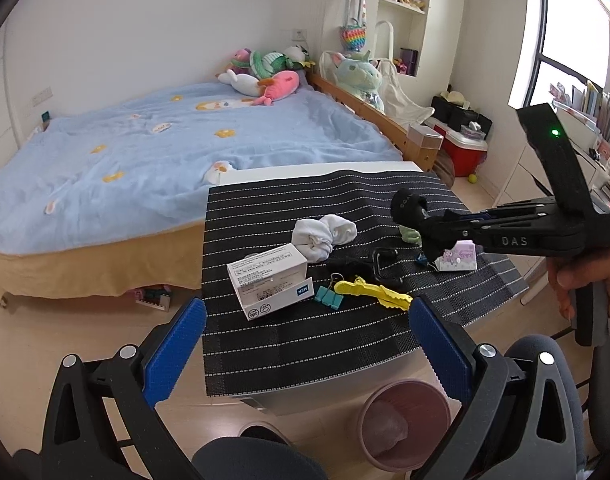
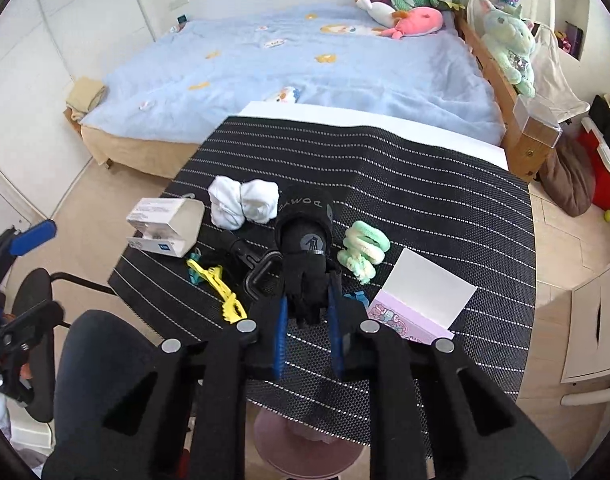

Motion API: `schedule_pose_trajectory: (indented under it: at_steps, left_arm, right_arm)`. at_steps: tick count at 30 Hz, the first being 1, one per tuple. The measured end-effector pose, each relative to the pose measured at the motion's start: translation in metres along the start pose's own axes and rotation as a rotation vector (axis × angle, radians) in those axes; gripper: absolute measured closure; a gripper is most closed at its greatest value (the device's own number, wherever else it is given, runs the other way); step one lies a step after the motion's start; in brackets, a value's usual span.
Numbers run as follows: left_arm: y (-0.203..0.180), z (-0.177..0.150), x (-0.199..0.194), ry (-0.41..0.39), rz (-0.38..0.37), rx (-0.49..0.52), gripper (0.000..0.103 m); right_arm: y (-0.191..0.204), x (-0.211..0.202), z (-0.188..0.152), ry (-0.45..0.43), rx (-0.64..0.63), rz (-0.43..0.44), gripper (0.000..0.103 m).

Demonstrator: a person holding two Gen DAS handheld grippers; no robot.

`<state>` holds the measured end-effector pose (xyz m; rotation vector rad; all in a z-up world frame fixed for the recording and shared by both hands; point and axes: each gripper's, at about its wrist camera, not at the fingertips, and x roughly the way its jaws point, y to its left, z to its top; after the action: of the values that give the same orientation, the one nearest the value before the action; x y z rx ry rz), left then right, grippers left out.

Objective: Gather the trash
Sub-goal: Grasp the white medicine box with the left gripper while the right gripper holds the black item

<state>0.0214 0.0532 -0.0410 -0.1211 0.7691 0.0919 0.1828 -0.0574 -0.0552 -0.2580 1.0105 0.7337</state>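
A bedroom with a blue-quilted bed (image 1: 177, 148) lies behind the bench (image 2: 425, 184), which is draped in a black white-striped mat. Below its near edge stands a round pink waste bin (image 1: 405, 428) with something pale inside, so collecting seems begun. Left on the bench: a white cardboard box (image 1: 269, 280), a crumpled white tissue wad (image 1: 321, 236), a yellow plastic clip (image 1: 373, 294). The right claw (image 2: 307, 316) is clenched on a black glove (image 2: 305, 240); the left claw (image 1: 305, 348) hangs released.
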Motion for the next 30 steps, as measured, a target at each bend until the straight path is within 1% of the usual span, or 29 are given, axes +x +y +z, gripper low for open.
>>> schedule_pose_trajectory:
  at_steps: [7, 12, 17, 22, 28, 30]
  left_arm:
    - [0.014, 0.018, 0.015, 0.026, 0.033, -0.089, 0.006]
    - [0.013, 0.030, 0.034, 0.052, 0.078, -0.079, 0.006]
    - [0.016, 0.036, 0.064, 0.130, 0.118, -0.103, 0.006]
    - [0.026, 0.038, 0.092, 0.218, 0.141, -0.179, 0.006]
    - [0.033, 0.035, 0.114, 0.281, 0.183, -0.230, 0.006]
    - [0.034, 0.033, 0.116, 0.285, 0.201, -0.233, 0.006]
  right_arm:
    - [-0.001, -0.011, -0.005, -0.022, 0.018, 0.014, 0.086]
    - [-0.005, -0.016, -0.009, -0.030, 0.031, 0.026, 0.086]
    - [-0.008, -0.019, -0.012, -0.033, 0.040, 0.029, 0.086]
    - [-0.011, -0.022, -0.014, -0.038, 0.049, 0.028, 0.086]
    - [-0.016, -0.027, -0.019, -0.040, 0.061, 0.027, 0.086]
    - [-0.018, -0.029, -0.021, -0.043, 0.064, 0.024, 0.086]
